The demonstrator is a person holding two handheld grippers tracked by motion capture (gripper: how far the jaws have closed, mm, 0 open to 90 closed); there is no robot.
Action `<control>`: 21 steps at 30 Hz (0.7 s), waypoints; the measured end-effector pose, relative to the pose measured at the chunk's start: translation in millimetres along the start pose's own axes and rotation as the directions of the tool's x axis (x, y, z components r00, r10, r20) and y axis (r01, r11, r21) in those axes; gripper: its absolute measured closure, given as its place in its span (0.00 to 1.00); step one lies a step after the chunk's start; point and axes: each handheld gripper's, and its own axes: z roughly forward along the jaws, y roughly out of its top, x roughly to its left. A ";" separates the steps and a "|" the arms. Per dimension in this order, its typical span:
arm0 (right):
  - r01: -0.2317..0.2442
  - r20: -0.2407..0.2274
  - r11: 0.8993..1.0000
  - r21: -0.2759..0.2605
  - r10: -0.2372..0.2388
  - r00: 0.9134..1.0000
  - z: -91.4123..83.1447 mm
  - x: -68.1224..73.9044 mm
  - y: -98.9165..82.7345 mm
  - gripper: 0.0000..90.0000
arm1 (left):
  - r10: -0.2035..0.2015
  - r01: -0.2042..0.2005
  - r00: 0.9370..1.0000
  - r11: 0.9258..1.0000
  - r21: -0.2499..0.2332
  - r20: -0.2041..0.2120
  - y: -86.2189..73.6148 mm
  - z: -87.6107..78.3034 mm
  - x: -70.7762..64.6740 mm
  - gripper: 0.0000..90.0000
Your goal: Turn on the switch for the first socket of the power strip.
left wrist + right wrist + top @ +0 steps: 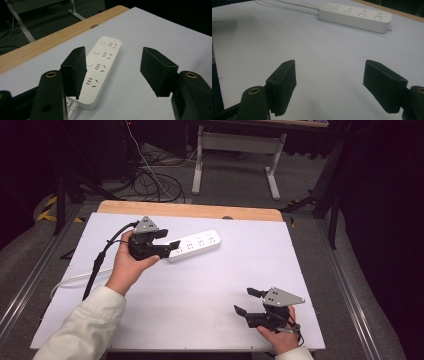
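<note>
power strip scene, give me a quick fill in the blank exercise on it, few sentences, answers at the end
1. The white power strip has ____ sockets in a row, each with a round button beside it.
2. The gripper nearest the power strip is the ____ gripper.
3. The right gripper has its jaws ____, with nothing between them.
4. The power strip lies on a white sheet that covers a ____ table.

Missing words: four; left; open; wooden

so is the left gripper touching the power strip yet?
Cannot tell. In the left gripper view the left gripper is open and one jaw overlaps the power strip near its cord end, with no gap or contact plainly visible.
</note>
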 end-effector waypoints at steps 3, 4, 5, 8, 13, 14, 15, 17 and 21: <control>-0.002 0.001 1.000 -0.003 0.002 1.000 -0.1 -0.5 0.0 0.30 | 0.021 -0.021 1.000 1.000 -0.017 0.009 -1.5 -14.9 -4.1 0.40; -0.003 0.003 1.000 -0.003 0.003 1.000 -0.3 -0.6 0.1 0.30 | 0.024 -0.024 1.000 0.999 -0.021 0.009 -2.5 -19.7 -5.5 0.38; -0.005 0.002 1.000 -0.005 0.005 1.000 -0.4 -0.7 0.0 0.30 | 0.026 -0.026 0.999 0.999 -0.026 0.018 -4.1 -25.6 -7.0 0.37; -0.009 0.002 1.000 -0.010 0.009 1.000 -0.9 -1.4 0.0 0.30 | 0.038 -0.037 0.999 0.999 -0.037 0.026 -8.4 -38.0 -10.8 0.33; -0.016 -0.001 1.000 -0.016 0.016 1.000 -1.6 -1.6 0.2 0.30 | 0.046 -0.043 0.998 0.997 -0.068 0.050 -19.7 -59.3 -17.9 0.30; -0.016 -0.001 1.000 -0.016 0.016 1.000 -1.6 -1.6 0.2 0.30 | 0.046 -0.042 0.998 0.997 -0.070 0.051 -22.8 -63.0 -19.2 0.30; -0.017 -0.001 1.000 -0.017 0.017 1.000 -1.7 -1.6 0.2 0.30 | 0.056 -0.053 0.997 0.996 -0.070 0.049 -25.7 -66.6 -19.6 0.29; -0.018 -0.002 1.000 -0.018 0.018 1.000 -1.7 -1.5 0.3 0.30 | 0.057 -0.053 0.997 0.996 -0.072 0.051 -32.0 -73.0 -21.2 0.28; -0.017 -0.001 1.000 -0.016 0.017 1.000 -1.8 -1.3 0.5 0.30 | 0.064 -0.057 0.996 0.994 -0.089 0.070 -43.1 -84.4 -24.0 0.26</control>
